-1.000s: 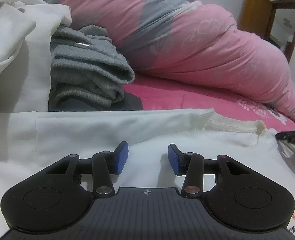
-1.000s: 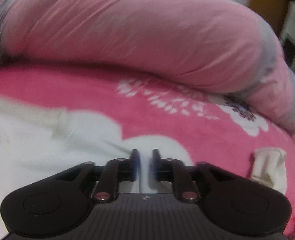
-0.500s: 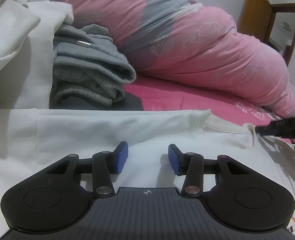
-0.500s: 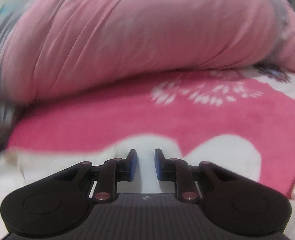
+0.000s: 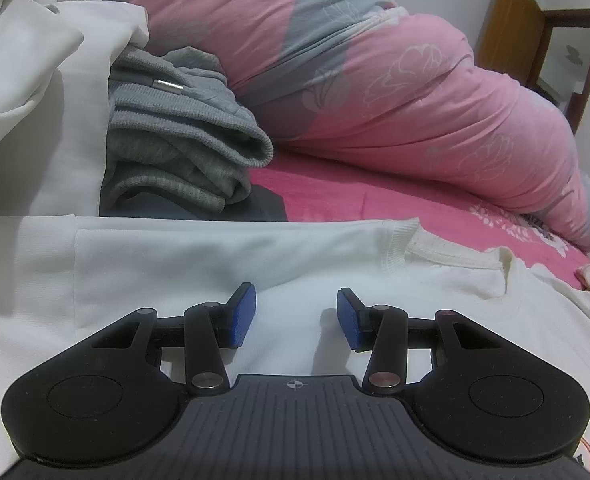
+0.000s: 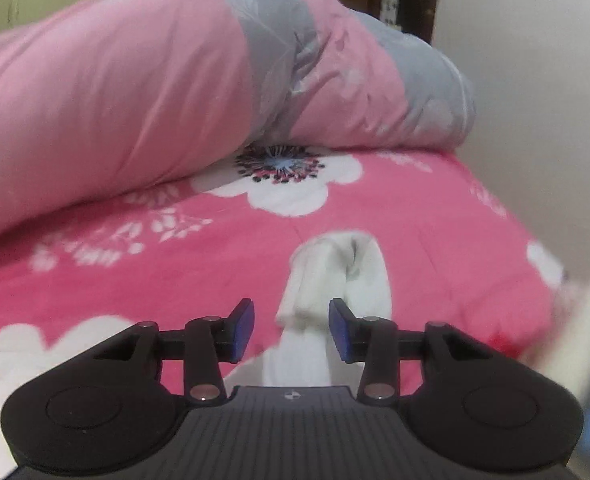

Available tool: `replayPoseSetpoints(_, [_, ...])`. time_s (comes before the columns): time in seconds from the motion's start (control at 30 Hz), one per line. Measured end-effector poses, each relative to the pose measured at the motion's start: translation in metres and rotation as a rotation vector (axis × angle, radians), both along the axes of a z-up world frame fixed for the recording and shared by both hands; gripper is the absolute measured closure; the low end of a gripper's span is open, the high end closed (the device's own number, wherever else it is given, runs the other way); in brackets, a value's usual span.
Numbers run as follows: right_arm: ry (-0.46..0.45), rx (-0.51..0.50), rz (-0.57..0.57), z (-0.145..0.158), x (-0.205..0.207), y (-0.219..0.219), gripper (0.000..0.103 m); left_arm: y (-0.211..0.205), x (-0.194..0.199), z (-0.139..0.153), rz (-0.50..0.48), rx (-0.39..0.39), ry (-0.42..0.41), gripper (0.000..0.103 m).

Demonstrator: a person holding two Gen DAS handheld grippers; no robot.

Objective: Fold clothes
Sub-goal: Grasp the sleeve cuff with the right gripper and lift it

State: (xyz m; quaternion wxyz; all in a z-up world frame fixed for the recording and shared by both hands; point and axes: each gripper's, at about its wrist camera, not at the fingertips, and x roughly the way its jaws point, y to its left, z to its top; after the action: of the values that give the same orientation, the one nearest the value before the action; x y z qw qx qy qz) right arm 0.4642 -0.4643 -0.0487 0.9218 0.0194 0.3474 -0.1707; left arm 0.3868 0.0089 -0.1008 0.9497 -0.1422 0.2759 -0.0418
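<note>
Left wrist view: one left gripper, jaws spread wide, nothing between the two blue pads. It sits low over one white garment spread flat across the near part of the bed; a ribbed neckline shows to the right of the jaws, and one vertical fold edge runs down the cloth at left. Behind it, one grey knit garment, bunched in folds, with a single metal cord tip on top. Left of that, one pile of loose white clothing. One pink and grey quilt is heaped along the back, on one bright pink sheet. One brown wooden door at far right.

Right wrist view, slightly blurred: one right gripper, jaws released and apart. One white sleeve runs up between the pads, rumpled, lying on the pink sheet; I cannot tell if it touches either pad. One large white flower print sits ahead, under the edge of the quilt.
</note>
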Motion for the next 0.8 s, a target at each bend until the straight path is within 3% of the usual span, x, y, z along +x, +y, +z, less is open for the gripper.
replayPoseSetpoints(0.2, [0.062, -0.094, -0.014, -0.030, 0.049, -0.009, 0.054, 0.001, 0.000, -0.001, -0.001, -0.006, -0.002, 0.057])
replayPoseSetpoints(0.23, [0.058, -0.096, -0.023, -0.035, 0.051, -0.011, 0.058, 0.001, 0.000, -0.001, -0.001, -0.007, -0.003, 0.057])
replayPoseSetpoints(0.33, [0.037, -0.083, -0.057, -0.038, 0.053, -0.022, 0.086, 0.001, 0.000, -0.001, -0.002, -0.009, -0.004, 0.057])
replayPoseSetpoints(0.4, [0.015, -0.077, -0.074, -0.034, 0.045, -0.027, 0.090, 0.001, 0.000, -0.001, -0.001, -0.010, -0.004, 0.057])
replayPoseSetpoints(0.53, [-0.019, -0.164, -0.086, -0.010, 0.032, -0.025, 0.092, 0.002, 0.000, -0.002, -0.001, -0.021, -0.005, 0.057])
replayPoseSetpoints(0.8, [-0.126, -0.234, -0.078, 0.080, -0.018, 0.002, 0.092, 0.009, 0.000, -0.004, -0.003, -0.077, -0.008, 0.057])
